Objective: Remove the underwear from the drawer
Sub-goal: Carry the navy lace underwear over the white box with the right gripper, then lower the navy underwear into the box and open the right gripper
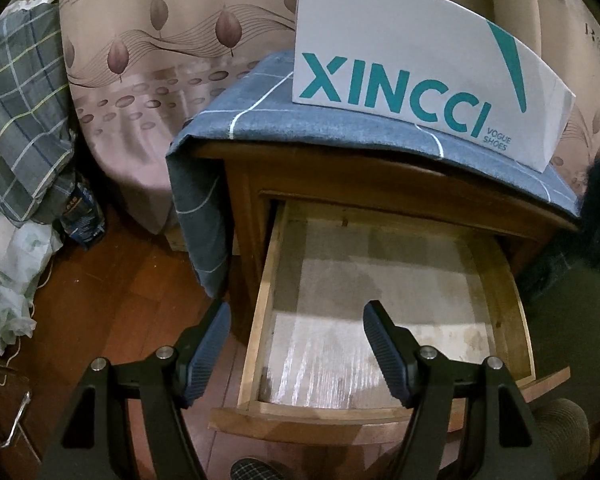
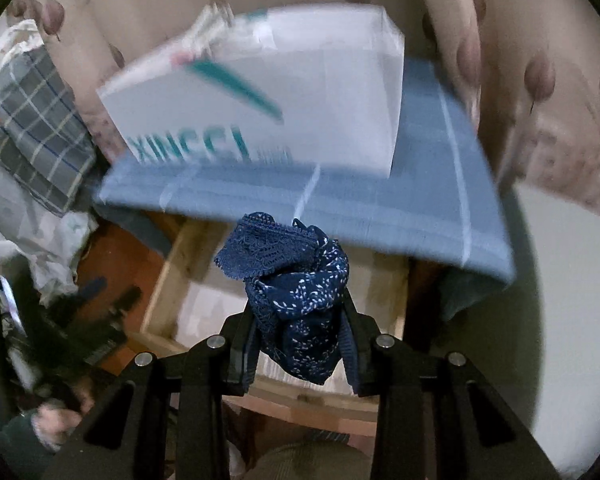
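Note:
Navy underwear (image 2: 296,292) with white specks and a lace band hangs bunched in the air above the pulled-out wooden drawer (image 2: 180,268), and my right gripper (image 2: 300,316) is shut on it. In the left wrist view the drawer (image 1: 256,320) of the wooden nightstand stands wide open, showing only a pale liner inside. My left gripper (image 1: 296,316) stands open over the drawer's left front corner with nothing between its fingers. It also appears at the lower left of the right wrist view as a dark blurred left gripper (image 2: 100,300), with a hand (image 2: 56,416) on it.
A white XINCCI shoe box (image 1: 420,64) stands on a blue checked cloth (image 1: 260,108) covering the nightstand top. Leaf-patterned curtain (image 1: 140,60) hangs behind. Plaid bedding (image 1: 20,120) and white bags (image 1: 4,280) pile at the left on the wooden floor (image 1: 112,300). A pale surface (image 2: 560,320) lies at the right.

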{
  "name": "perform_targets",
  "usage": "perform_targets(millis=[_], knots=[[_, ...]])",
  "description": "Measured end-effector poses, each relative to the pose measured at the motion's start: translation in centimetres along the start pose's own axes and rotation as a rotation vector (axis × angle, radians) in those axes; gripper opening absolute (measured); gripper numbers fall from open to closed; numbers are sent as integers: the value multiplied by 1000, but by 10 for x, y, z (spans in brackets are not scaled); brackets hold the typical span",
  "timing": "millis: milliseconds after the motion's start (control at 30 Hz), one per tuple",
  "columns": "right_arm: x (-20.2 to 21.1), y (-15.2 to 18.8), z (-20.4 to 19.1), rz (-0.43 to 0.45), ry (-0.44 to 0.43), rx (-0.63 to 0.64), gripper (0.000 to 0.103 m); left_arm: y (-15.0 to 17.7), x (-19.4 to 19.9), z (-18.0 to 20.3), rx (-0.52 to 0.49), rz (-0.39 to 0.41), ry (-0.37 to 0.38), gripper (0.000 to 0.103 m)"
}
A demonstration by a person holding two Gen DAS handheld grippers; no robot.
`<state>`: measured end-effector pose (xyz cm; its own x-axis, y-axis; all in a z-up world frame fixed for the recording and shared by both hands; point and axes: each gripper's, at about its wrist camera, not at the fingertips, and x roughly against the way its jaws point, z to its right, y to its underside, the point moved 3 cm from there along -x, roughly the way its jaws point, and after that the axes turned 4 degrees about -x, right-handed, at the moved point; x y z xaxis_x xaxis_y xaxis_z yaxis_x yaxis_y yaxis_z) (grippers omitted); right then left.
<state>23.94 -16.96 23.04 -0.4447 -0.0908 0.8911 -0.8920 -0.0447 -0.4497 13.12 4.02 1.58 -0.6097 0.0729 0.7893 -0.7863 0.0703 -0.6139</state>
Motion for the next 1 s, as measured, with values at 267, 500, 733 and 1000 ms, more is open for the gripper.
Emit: perform_targets(millis=[267, 500, 733, 1000], knots=[[54, -77, -12, 114, 18, 42, 33, 1, 3, 1, -16, 10, -1, 71], [41, -147, -24, 161, 62, 53, 33, 0, 3, -1, -10, 14, -14, 71], [-21, -191, -20, 118, 148, 37, 33, 1, 6, -4, -1, 31, -33, 71], [-85, -202, -15, 35, 206, 25, 36, 0, 4, -9, 1, 33, -36, 71]])
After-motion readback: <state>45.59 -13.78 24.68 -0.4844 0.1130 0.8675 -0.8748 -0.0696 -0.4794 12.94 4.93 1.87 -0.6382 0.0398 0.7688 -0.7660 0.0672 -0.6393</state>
